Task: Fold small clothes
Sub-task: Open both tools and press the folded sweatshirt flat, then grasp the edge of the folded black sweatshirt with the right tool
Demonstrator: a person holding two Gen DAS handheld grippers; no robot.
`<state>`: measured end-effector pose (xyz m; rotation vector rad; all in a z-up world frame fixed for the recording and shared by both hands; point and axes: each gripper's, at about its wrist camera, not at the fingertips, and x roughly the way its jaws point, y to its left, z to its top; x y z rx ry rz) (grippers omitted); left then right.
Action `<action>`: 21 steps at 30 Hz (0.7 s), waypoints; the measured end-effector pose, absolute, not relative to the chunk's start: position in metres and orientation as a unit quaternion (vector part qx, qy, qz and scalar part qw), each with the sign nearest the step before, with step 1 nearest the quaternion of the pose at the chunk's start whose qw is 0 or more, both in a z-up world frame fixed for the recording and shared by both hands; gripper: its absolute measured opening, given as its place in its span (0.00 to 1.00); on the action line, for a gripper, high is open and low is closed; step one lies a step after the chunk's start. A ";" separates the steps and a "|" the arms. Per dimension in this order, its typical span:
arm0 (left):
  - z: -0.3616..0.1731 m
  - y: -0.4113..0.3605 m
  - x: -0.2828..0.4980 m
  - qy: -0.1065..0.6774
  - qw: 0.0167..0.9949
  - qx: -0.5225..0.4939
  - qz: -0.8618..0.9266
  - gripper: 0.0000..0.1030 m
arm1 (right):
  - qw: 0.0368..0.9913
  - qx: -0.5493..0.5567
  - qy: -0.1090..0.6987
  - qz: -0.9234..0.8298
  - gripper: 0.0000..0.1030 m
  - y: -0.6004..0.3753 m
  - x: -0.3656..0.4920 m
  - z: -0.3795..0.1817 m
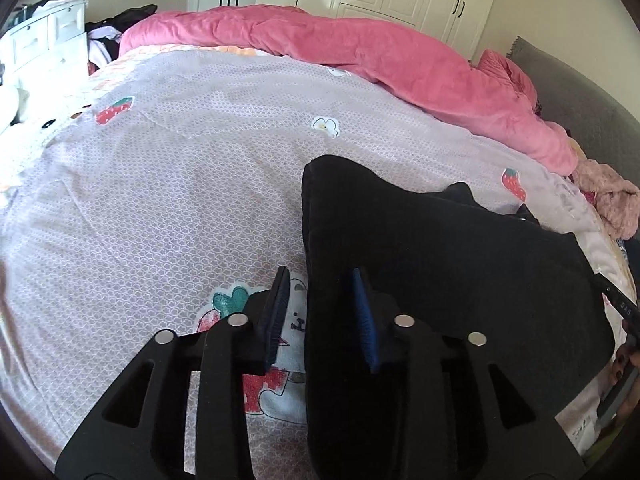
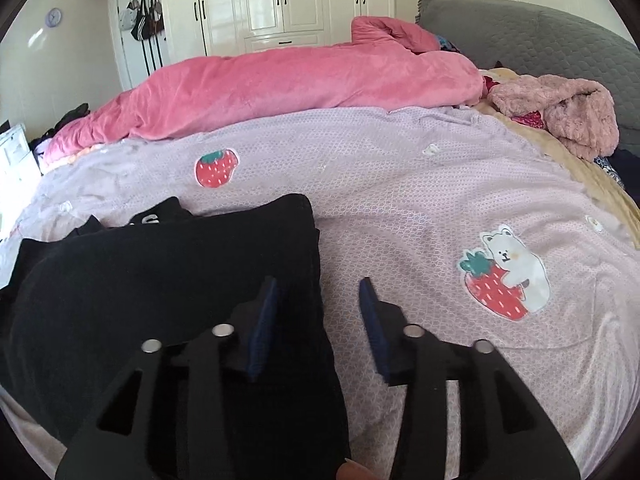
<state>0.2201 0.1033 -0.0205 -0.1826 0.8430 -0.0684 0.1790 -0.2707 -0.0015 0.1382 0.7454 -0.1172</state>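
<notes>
A black garment (image 1: 440, 260) lies flat on the lilac bedsheet (image 1: 180, 200), folded into a thick slab. In the left wrist view my left gripper (image 1: 320, 276) hovers over its left edge. The jaws stand apart, with that edge under the gap and no pad pressing on cloth. In the right wrist view the same black garment (image 2: 160, 280) fills the lower left. My right gripper (image 2: 318, 282) is open astride its right edge: the left finger (image 2: 264, 320) is over the cloth and the right finger (image 2: 372, 320) over the bedsheet (image 2: 400, 200).
A pink duvet (image 2: 280, 80) is bunched along the far side of the bed. A fluffy pink garment (image 2: 560, 112) lies by the grey headboard (image 2: 540, 32). White drawers (image 1: 44, 40) stand to the left. A hand (image 1: 624, 360) shows at the right edge.
</notes>
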 end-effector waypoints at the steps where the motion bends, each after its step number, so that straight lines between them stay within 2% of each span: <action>1: -0.019 0.104 0.219 0.408 0.908 -0.089 -0.035 0.33 | 0.929 0.069 0.359 -0.052 0.48 -0.269 0.176 0.001; 6: -0.009 0.104 0.214 0.401 0.911 -0.085 -0.038 0.45 | 0.941 0.068 0.331 -0.009 0.65 -0.244 0.157 0.022; 7: -0.008 0.103 0.213 0.400 0.912 -0.083 -0.037 0.48 | 0.942 0.067 0.329 -0.001 0.72 -0.239 0.155 0.025; 9: -0.004 0.103 0.211 0.396 0.914 -0.080 -0.036 0.53 | 0.944 0.064 0.322 0.020 0.75 -0.225 0.150 0.032; 11: -0.001 0.104 0.208 0.392 0.916 -0.078 -0.035 0.57 | 0.946 0.057 0.318 0.036 0.83 -0.212 0.146 0.037; 15: 0.006 0.107 0.204 0.386 0.918 -0.079 -0.031 0.64 | 0.946 0.047 0.314 0.065 0.84 -0.184 0.139 0.041; 19: 0.010 0.114 0.202 0.379 0.922 -0.081 -0.021 0.77 | 0.941 0.033 0.321 0.097 0.88 -0.156 0.136 0.039; 21: 0.010 0.117 0.203 0.380 0.921 -0.080 -0.015 0.79 | 0.939 0.019 0.324 0.114 0.88 -0.139 0.132 0.037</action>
